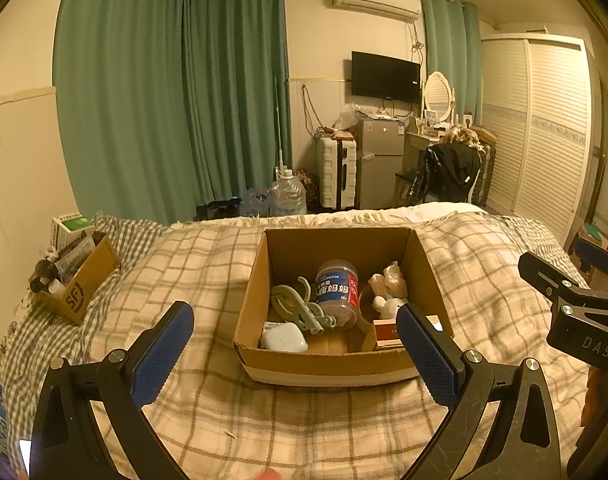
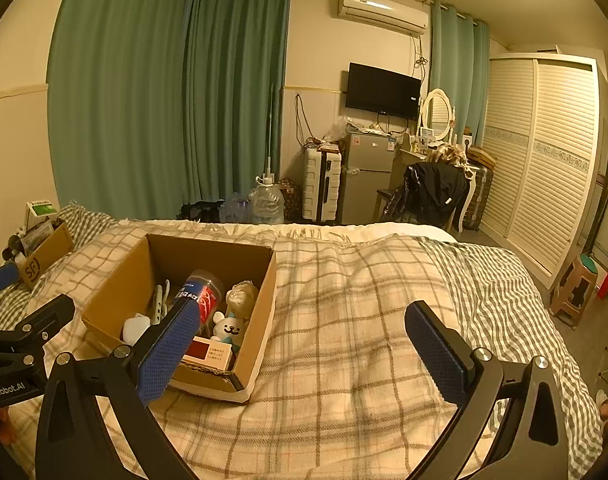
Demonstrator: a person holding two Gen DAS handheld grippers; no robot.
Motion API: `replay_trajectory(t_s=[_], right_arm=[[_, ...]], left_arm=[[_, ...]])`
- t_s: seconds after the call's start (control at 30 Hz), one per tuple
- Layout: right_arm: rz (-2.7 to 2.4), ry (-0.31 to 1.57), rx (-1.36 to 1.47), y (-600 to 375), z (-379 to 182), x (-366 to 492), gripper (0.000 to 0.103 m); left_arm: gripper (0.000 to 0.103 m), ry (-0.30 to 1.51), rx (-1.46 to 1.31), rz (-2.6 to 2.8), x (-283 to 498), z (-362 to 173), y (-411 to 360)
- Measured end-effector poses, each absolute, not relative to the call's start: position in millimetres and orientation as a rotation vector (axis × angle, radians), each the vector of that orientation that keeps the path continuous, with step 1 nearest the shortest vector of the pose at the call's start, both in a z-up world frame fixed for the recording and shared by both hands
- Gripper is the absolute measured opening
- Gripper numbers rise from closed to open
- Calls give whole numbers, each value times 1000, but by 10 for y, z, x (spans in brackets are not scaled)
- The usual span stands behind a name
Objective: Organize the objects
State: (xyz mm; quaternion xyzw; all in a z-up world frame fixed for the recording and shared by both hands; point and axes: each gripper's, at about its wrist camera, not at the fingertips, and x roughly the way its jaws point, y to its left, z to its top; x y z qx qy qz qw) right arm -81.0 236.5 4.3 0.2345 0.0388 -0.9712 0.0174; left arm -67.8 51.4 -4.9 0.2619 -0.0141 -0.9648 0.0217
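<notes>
An open cardboard box (image 1: 335,360) sits on the plaid bed; it also shows in the right wrist view (image 2: 260,320). Inside lie a clear jar with a blue and red label (image 1: 337,294), a green hanger clip (image 1: 296,304), a white case (image 1: 284,338), a white bear toy (image 1: 389,306), a crumpled bag (image 1: 391,276) and a red and white carton (image 1: 387,332). My left gripper (image 1: 296,354) is open and empty, just in front of the box. My right gripper (image 2: 304,344) is open and empty, over the blanket right of the box.
A second smaller cardboard box (image 1: 84,280) full of items stands on the pillow at the left. The plaid blanket (image 2: 363,300) covers the bed. Beyond the bed are water jugs (image 1: 288,194), a suitcase (image 1: 337,172), a fridge and a wardrobe (image 1: 543,128).
</notes>
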Motion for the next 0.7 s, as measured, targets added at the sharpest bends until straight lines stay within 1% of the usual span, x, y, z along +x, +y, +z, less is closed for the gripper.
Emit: replay_trajectory(t_s=[0.33, 0.7], right_arm=[[-3018, 122, 731, 2364, 39, -813, 103], [-3015, 125, 731, 2368, 24, -806, 103]], left_arm=[[103, 2, 812, -2979, -684, -43, 471], [103, -16, 806, -2976, -680, -20, 471]])
